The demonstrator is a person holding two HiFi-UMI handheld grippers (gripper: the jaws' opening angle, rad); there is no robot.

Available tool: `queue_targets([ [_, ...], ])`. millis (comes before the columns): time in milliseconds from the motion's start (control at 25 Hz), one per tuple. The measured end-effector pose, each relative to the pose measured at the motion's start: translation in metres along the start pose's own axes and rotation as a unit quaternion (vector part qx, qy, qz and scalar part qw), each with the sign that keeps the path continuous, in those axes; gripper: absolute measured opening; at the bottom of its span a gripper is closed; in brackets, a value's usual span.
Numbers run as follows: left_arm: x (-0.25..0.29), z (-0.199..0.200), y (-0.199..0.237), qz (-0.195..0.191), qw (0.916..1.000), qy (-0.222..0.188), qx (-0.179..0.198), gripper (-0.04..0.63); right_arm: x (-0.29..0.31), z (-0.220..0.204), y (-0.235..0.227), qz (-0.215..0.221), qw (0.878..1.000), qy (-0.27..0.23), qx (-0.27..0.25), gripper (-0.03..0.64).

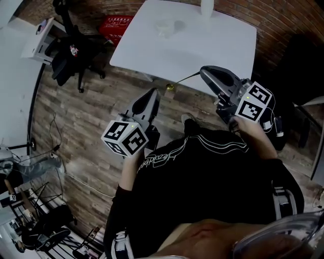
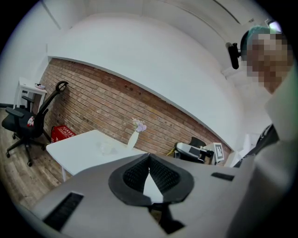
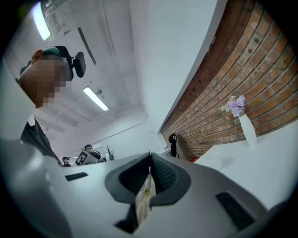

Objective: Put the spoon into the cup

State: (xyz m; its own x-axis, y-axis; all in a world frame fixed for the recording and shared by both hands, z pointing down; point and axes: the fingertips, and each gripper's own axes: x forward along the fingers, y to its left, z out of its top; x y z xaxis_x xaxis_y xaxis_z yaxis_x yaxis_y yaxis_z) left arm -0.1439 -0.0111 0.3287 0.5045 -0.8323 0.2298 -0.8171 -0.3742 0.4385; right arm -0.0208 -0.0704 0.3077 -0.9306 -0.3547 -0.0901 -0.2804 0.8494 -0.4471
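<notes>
black top with white piping [image 1: 202,172], worn by the person, fills the foreground, with both claws held ahead of it. right claw [image 1: 203,72] is closed on the handle end of a thin gold metal spoon [image 1: 183,80], whose bowl juts sideways toward the left claw [image 1: 152,94], which is closed at the tips with nothing between. small clear cup [image 1: 165,28] stands on the white counter [image 1: 223,45], well apart ahead. likely faults: the end-held spoon pivots or slips in the pads, or its bowl clips the rim and topples the light cup. white vase [image 1: 206,7] stands beyond the cup at the far edge. black office chair [image 1: 71,50] and red crate [image 1: 117,24] lie off to the left, out of the path.
</notes>
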Motion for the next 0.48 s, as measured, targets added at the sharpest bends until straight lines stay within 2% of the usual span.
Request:
queue_targets([
  [280, 0.073, 0.036, 0.061, 0.000, 0.9998, 0.009, -0.015, 0.005, 0.057, 0.024, -0.076, -0.007, 1.000, 0.012, -0.002, 0.000],
  [480, 0.129, 0.071, 0.099, -0.002, 0.9994, 0.019, -0.028, 0.005, 0.099, 0.057, -0.137, -0.020, 1.000, 0.018, 0.001, 0.000],
])
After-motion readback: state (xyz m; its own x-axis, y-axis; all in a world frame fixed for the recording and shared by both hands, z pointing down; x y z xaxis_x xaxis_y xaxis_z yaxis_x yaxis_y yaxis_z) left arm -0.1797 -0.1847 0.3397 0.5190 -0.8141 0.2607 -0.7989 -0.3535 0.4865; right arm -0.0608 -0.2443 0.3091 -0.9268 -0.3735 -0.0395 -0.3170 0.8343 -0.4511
